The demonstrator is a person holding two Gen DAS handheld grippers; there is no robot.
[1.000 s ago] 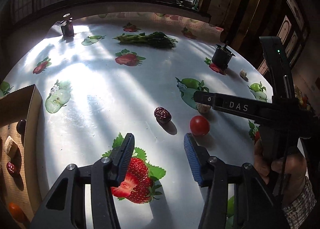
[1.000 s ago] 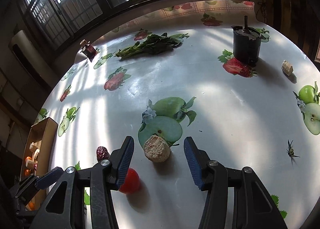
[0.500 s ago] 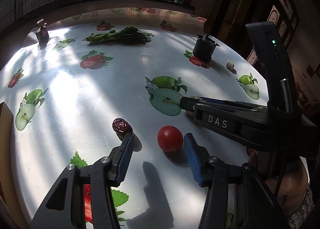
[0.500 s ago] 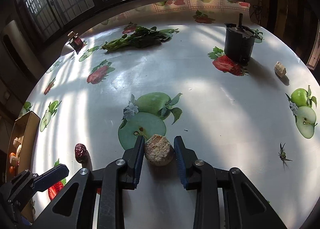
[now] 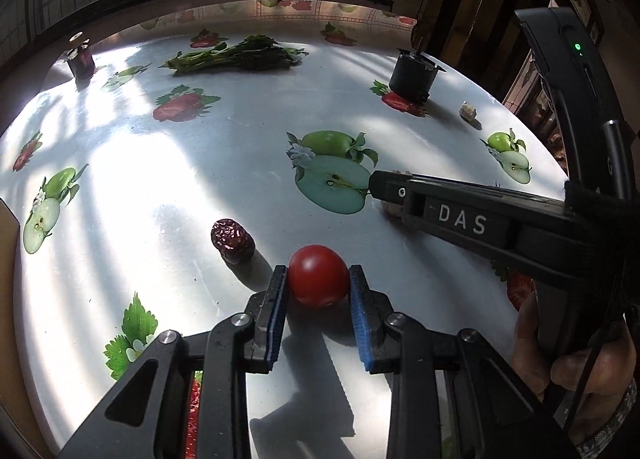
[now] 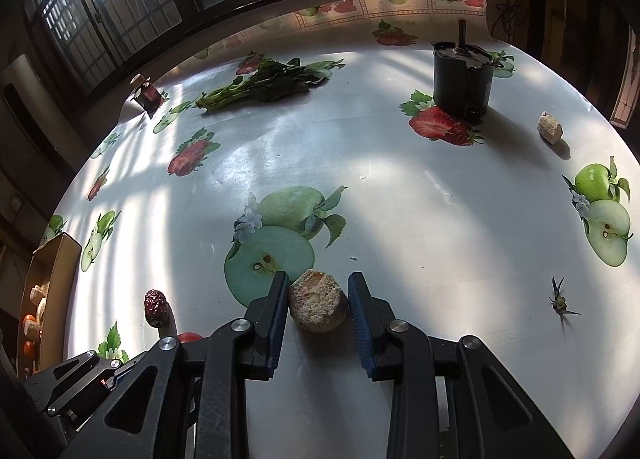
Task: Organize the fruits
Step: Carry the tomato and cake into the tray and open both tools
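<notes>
Left tool (image 5: 318, 285) clamped a tomato (image 5: 318, 275) on the surface (image 5: 200, 163); right tool (image 6: 318, 297) clamped a crumbly lump (image 6: 318, 306), possibly fruit. Box (image 6: 56, 255) partly filled; date (image 5: 232, 239), far piece (image 6: 550, 127) remained.

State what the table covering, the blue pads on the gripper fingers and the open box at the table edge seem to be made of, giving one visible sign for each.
White fruit-printed table covering: probably glossy plastic or oilcloth; window light glares off it.
Blue ridged pads on the black fingers: seemingly rubber or soft plastic; matte, finely ribbed.
Brown open box: apparently cardboard; dull tan walls with thin edges.
</notes>
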